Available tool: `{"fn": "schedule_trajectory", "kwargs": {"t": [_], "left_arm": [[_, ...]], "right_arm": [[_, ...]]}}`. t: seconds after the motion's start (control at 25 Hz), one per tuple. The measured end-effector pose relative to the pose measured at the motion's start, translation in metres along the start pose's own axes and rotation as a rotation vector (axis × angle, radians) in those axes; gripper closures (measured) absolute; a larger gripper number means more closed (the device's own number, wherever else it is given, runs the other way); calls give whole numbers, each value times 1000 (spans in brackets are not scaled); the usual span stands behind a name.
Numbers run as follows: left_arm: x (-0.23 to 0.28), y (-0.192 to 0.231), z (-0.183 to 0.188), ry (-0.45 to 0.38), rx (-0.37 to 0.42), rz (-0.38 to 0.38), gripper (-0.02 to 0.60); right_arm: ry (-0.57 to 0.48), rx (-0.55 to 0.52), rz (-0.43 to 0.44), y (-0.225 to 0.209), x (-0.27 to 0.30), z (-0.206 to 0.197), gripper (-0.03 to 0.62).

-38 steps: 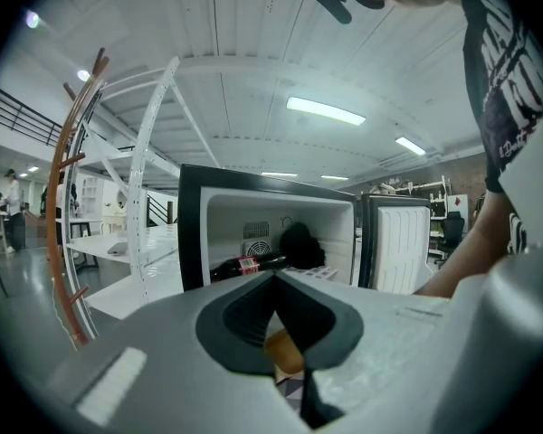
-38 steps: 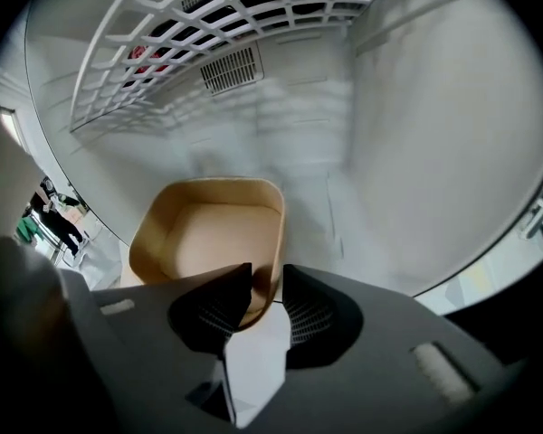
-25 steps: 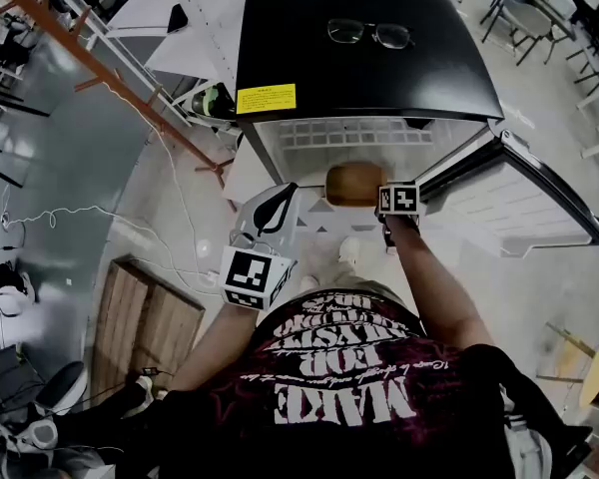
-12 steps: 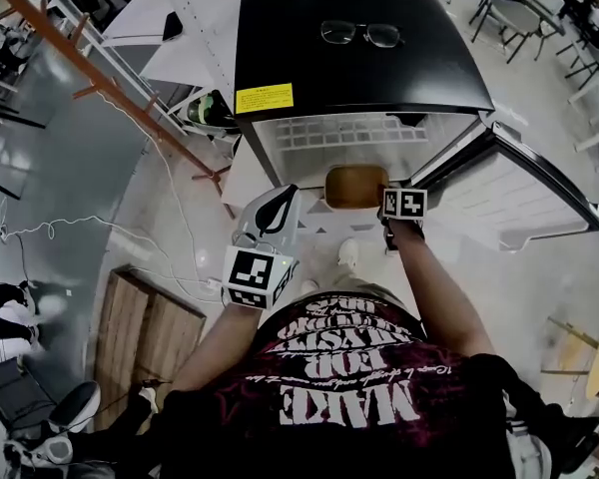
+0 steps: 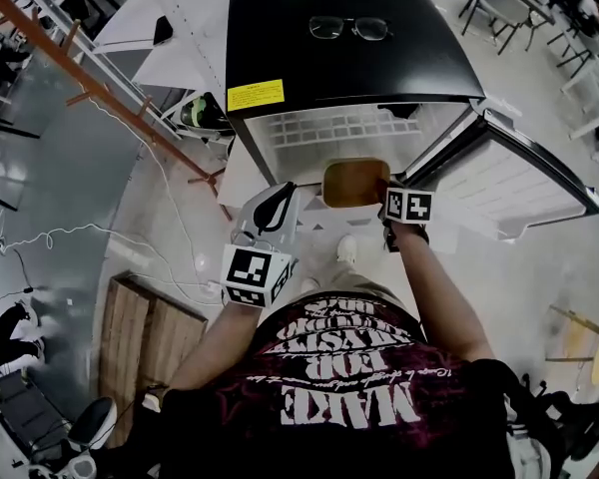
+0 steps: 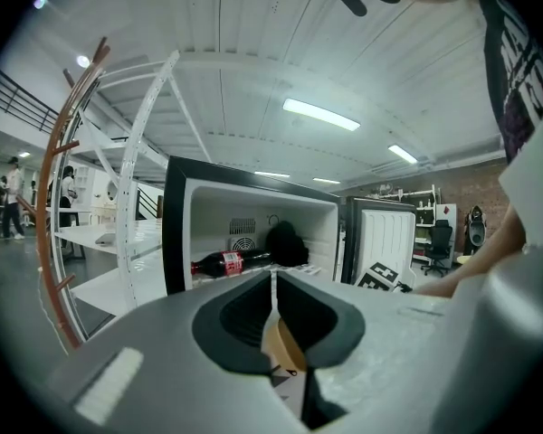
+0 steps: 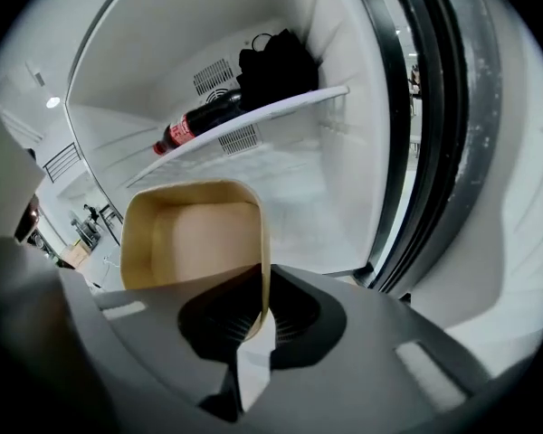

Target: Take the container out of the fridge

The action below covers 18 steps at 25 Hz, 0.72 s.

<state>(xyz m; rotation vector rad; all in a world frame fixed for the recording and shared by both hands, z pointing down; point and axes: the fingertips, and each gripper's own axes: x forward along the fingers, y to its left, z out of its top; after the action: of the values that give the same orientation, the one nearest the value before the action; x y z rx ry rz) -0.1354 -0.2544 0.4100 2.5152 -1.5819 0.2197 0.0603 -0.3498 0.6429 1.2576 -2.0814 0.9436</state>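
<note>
The tan square paper container (image 7: 195,242) hangs at the mouth of the open black-topped fridge (image 5: 349,58). The right tool (image 7: 264,313), jaws just closing, clamps its wall. The left tool (image 6: 273,287) is closed and empty. Carrying it clear seemingly remains.

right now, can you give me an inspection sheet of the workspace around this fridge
surface: white shelf inside the fridge, above the container
job's things: container tan, empty, at the open fridge's mouth
clutter: glasses on the fridge top; cola bottle lying beside a black bag on the shelf
grippers: right gripper jaws have just been closing, now pinching the container's rim; left gripper jaws together, empty
cables: white cable on the floor
surroundings: wooden pallet, orange-framed rack
</note>
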Motion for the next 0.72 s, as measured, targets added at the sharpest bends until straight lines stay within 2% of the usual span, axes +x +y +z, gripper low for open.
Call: {"fn": "schedule_trajectory", "kwargs": {"t": [0.28, 0.72], "left_arm": [[-1, -5, -3, 9, -19, -14, 543], [-4, -10, -11, 52, -30, -35, 506]], "right_arm": [[-56, 43, 46, 16, -22, 10, 566], [-146, 5, 77, 44, -59, 32, 566]]}}
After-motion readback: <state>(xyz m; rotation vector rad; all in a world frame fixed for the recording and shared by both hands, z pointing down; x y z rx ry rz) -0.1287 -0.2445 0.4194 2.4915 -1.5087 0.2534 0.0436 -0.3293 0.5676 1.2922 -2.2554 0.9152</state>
